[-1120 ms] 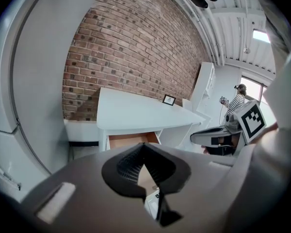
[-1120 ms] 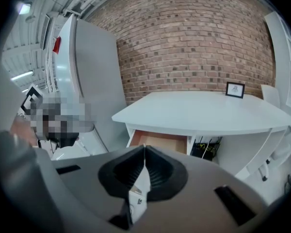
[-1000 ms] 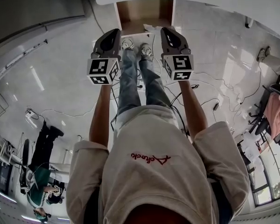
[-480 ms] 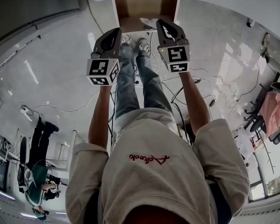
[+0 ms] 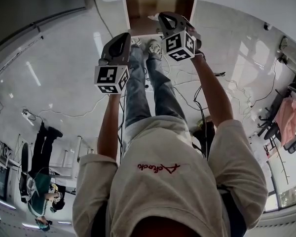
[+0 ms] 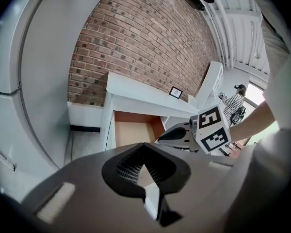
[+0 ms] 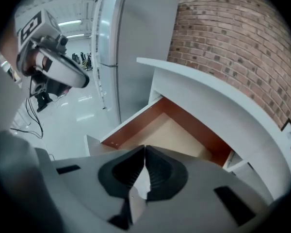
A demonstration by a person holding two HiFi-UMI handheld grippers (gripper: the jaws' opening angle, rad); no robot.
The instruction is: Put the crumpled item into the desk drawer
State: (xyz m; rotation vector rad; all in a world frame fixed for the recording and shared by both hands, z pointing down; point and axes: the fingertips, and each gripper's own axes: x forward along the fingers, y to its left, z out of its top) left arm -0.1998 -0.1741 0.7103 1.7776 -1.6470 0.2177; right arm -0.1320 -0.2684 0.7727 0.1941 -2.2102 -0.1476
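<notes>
Brick wall (image 6: 136, 47) behind desk (image 6: 145, 95); open drawer (image 7: 170, 132) before shut right claw (image 7: 144, 149), left claw (image 6: 144, 146) shut too.

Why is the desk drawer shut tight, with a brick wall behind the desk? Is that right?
Not quite. The desk drawer is pulled open, not shut: the right gripper view shows its wooden inside. The brick wall behind the desk is right.
</notes>
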